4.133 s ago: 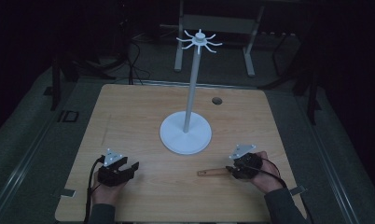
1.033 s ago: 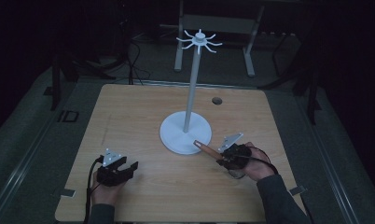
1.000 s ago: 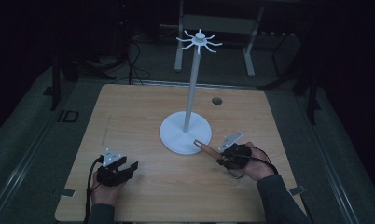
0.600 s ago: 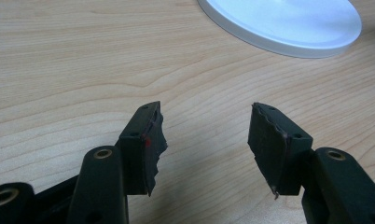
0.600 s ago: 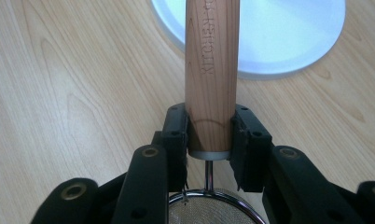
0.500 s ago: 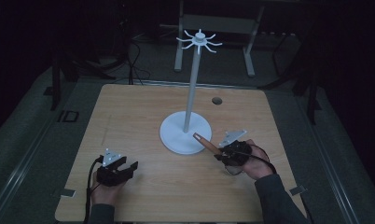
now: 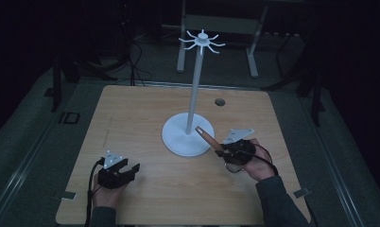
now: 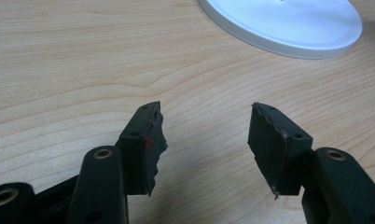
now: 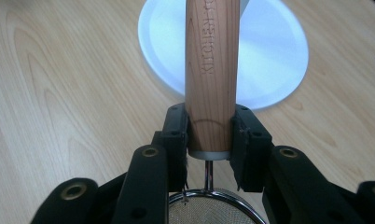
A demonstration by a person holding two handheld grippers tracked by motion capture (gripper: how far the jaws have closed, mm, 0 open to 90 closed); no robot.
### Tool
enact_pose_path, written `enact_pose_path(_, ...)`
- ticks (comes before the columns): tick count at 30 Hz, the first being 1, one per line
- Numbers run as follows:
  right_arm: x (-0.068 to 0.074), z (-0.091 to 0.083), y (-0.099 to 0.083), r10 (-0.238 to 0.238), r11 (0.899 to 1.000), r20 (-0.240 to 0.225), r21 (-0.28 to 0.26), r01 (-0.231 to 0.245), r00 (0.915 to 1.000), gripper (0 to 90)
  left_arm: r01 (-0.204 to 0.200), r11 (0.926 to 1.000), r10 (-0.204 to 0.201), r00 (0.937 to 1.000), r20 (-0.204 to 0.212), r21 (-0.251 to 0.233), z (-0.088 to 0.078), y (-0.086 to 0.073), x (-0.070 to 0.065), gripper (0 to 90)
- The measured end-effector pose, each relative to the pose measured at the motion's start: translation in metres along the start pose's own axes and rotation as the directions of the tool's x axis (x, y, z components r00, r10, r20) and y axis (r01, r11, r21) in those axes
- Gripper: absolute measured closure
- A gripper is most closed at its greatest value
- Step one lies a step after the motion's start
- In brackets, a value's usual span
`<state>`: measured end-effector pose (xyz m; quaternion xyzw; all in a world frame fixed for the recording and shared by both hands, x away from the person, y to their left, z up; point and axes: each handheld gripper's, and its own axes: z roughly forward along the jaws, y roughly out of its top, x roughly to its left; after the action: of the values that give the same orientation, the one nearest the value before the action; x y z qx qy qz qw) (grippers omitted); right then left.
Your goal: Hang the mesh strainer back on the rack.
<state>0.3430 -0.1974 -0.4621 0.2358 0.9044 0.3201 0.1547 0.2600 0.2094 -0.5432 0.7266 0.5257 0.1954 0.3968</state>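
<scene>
Right gripper (image 7: 226, 150) tilted, strainer handle (image 9: 211, 70) upraised

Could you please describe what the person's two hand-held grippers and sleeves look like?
Both are black. The left hand-held gripper and the right hand-held gripper each carry a pale grey three-cornered plate on top and trail a black cable. Up close, the jaws are black link arms with brass-ringed holes, ending in ragged black pads; one left pad bears a small red dot. The person's sleeves are dark grey.

My right gripper (image 9: 209, 140) clamps a wooden strainer handle (image 9: 211, 70), pointing toward the white stand base (image 9: 274, 60) on the table (image 9: 59, 84).
</scene>
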Motion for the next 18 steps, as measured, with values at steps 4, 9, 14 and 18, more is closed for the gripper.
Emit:
enact_pose_path(4,0.0,-0.002,0.003,0.005,1.0,0.005,-0.02,-0.005,1.0,69.6,0.001,1.0,-0.001,1.0,-0.001,0.0,0.0,0.0,0.0,44.7)
enact_pose_path(9,0.001,-0.004,0.006,0.017,0.999,0.017,-0.044,-0.017,0.9997,69.6,0.003,1.0,-0.003,1.0,-0.004,-0.002,0.0,0.0,0.0,44.7)
enact_pose_path(14,0.002,-0.007,0.009,0.025,0.997,0.026,-0.071,-0.023,0.9993,69.5,0.004,1.0,-0.004,1.0,-0.004,-0.002,0.0,0.0,0.0,44.8)
enact_pose_path(18,0.001,-0.01,0.012,0.036,0.995,0.032,-0.095,-0.033,0.9988,69.6,0.001,1.0,-0.001,1.0,-0.006,0.0,0.0,0.0,0.0,44.7)
